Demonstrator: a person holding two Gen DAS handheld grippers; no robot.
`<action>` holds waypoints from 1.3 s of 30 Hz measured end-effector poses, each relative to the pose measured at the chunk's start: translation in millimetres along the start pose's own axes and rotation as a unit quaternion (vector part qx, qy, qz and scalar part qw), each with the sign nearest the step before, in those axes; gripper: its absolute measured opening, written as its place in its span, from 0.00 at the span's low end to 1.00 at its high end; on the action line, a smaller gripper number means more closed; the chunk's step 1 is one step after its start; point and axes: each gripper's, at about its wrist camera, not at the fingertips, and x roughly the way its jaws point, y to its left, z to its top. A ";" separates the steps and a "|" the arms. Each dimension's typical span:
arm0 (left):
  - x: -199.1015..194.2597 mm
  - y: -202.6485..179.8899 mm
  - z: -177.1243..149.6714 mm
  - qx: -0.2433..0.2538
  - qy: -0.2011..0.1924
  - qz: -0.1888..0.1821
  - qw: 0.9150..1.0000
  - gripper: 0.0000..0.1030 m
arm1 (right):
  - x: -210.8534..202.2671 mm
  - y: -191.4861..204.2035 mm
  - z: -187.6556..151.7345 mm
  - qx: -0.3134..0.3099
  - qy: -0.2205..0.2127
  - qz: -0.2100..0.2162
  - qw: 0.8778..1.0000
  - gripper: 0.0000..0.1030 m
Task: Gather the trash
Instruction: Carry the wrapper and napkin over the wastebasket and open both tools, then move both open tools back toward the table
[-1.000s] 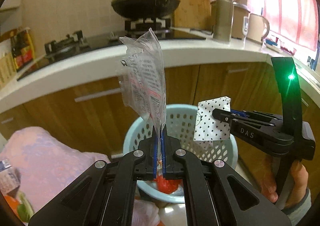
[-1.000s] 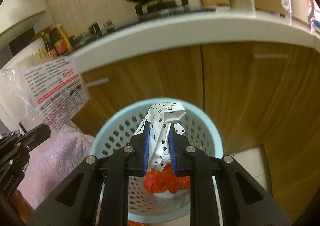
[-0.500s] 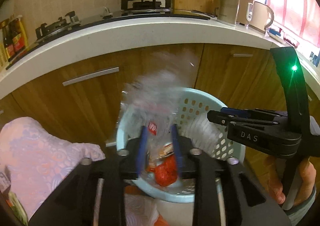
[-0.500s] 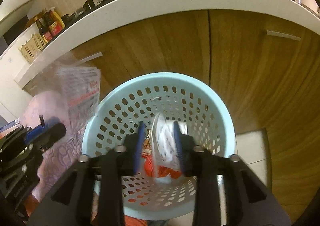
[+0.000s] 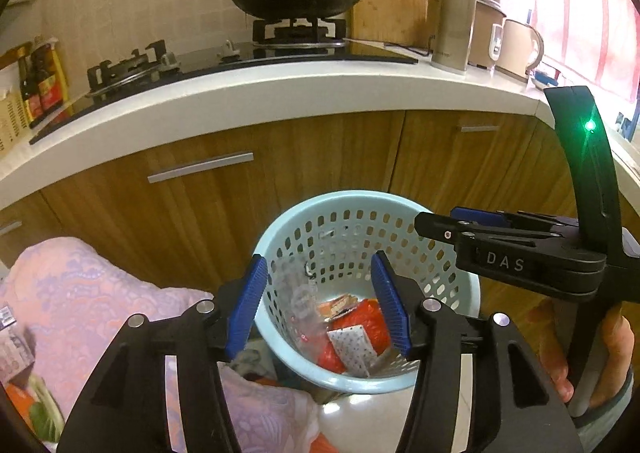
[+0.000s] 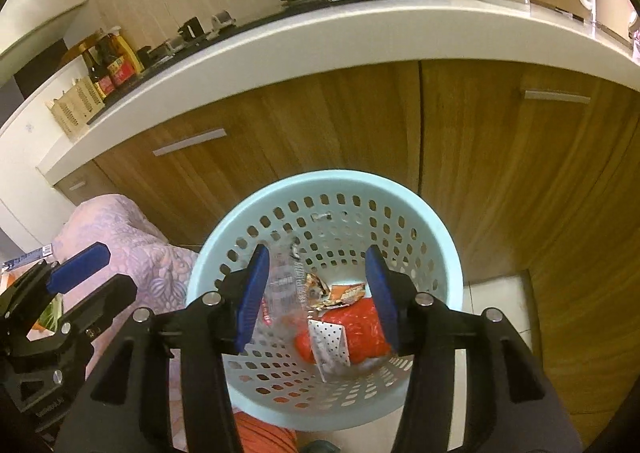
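Tongs of the left gripper [image 5: 320, 303] and right gripper [image 6: 316, 293] stand apart over the pale blue basket [image 5: 276, 337], having just opened with nothing between them. Clear wrapper [image 6: 286, 285] and dotted paper [image 6: 330, 339] lie inside on red trash. Only the left view shows the hand [image 5: 600, 357] holding the right tool. Beyond stand wooden cabinets [image 6: 500, 173] and a white counter [image 5: 280, 89].

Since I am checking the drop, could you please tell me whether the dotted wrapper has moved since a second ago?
Yes. The dotted wrapper dropped down into the basket.
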 end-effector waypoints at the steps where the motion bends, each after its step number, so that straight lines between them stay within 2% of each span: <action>1: -3.9 0.3 -0.2 0.000 -0.004 -0.001 1.000 0.51 | -2.1 2.2 0.3 -0.002 -0.003 0.000 1.000 0.45; 13: -73.1 17.0 -3.6 -0.024 -0.069 0.007 0.997 0.51 | -34.8 42.5 7.1 -0.028 -0.040 0.025 0.998 0.45; 22: -154.6 50.2 -19.7 -0.059 -0.135 0.042 0.988 0.53 | -45.4 123.3 4.4 -0.097 -0.058 0.078 0.991 0.46; 25: -183.5 67.1 -30.3 -0.076 -0.156 0.064 0.983 0.54 | -48.1 159.1 -2.8 -0.132 -0.061 0.103 0.984 0.49; 31: -238.3 113.5 -63.8 -0.111 -0.180 0.127 0.969 0.55 | -49.6 221.0 -20.4 -0.195 -0.060 0.141 0.969 0.50; 36: -270.3 160.8 -101.8 -0.144 -0.168 0.182 0.958 0.57 | -43.9 266.0 -37.6 -0.236 -0.048 0.168 0.956 0.50; 39: -282.3 194.2 -127.2 -0.168 -0.149 0.231 0.947 0.57 | -42.6 293.1 -49.2 -0.261 -0.045 0.186 0.946 0.50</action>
